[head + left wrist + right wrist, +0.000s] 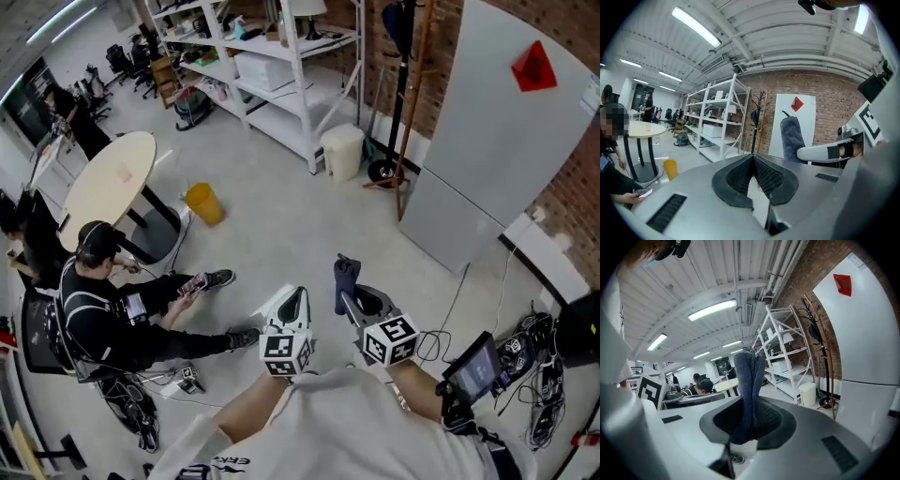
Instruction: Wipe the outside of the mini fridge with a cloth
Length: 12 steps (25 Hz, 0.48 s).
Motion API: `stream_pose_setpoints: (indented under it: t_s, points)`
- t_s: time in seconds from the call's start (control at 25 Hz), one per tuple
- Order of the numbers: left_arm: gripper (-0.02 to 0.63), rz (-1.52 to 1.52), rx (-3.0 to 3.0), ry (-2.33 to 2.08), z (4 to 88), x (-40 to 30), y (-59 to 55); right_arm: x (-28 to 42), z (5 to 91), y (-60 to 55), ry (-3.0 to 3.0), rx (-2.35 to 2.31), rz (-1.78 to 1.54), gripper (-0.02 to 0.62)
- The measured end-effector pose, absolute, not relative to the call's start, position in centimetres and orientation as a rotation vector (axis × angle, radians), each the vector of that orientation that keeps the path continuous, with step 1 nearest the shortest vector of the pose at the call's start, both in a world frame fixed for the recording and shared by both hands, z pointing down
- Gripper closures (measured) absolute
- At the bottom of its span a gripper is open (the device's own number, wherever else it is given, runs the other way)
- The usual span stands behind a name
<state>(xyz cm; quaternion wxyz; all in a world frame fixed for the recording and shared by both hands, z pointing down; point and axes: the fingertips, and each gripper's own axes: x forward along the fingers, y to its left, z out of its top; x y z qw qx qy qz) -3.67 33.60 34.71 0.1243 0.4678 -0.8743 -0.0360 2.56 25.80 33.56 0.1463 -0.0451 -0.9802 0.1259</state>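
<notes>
The fridge is a tall white unit with a red triangle sticker, standing against the brick wall at the right; it also fills the right side of the right gripper view and shows past the cloth in the left gripper view. My right gripper is shut on a dark grey-blue cloth, which sticks up from its jaws. The cloth hangs well short of the fridge. My left gripper is beside it, its jaws shut with nothing between them.
White shelving, a white bin and a coat stand line the wall left of the fridge. A person sits on the floor at left near a round table and a yellow bucket. Cables and a tablet lie at right.
</notes>
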Motion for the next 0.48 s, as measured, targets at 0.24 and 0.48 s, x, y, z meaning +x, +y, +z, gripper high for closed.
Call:
stream_pose_setpoints:
  t_s: [0.24,0.48]
  points:
    - [0.603,-0.077,1.530,-2.447,34.2,-5.6,26.8,1.6,33.8,20.4,-2.823,0.053,0.416,0.522]
    - [0.603,-0.081,1.737,-2.332,33.7,-9.2,19.2,-1.8,33.5,14.2,-2.832,0.253,0.412,0.522]
